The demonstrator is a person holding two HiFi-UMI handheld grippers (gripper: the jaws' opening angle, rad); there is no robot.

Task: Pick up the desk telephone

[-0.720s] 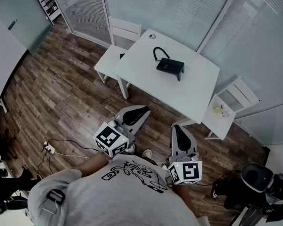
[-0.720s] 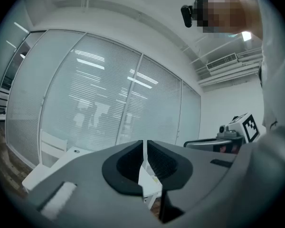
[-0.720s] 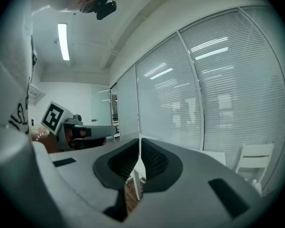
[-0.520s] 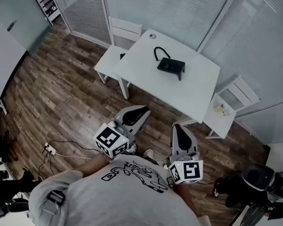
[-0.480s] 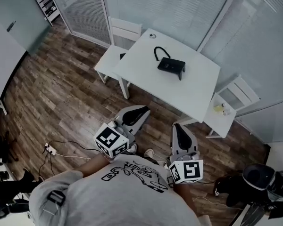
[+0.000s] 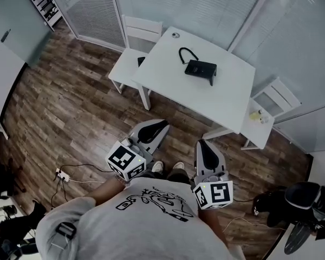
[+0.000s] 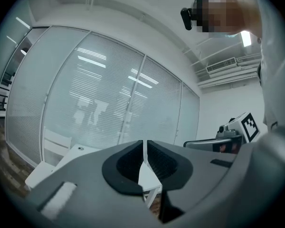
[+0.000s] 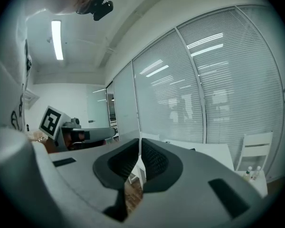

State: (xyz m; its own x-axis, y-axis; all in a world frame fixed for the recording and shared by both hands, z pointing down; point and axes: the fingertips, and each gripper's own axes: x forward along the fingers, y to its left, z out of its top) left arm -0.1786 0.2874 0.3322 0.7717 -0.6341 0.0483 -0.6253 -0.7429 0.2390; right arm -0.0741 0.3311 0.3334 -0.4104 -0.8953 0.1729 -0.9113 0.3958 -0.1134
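Held out in front of the chest, left gripper and right gripper side by side, apart, aimed at the far table. Jaws pressed together on both, nothing between them – confirmed in the left gripper view and the right gripper view. Just under the grippers, two shoes on the wood floor, where only one showed before. Well beyond the jaws, untouched: the phone, black, lying toward the far side of the white table, its cord looped at its far left. Against the earlier frames, table and phone shifted a little up and right in the head view – grippers much where they were in it. Left of the table a white chair; right of it a low side table with small bottles.
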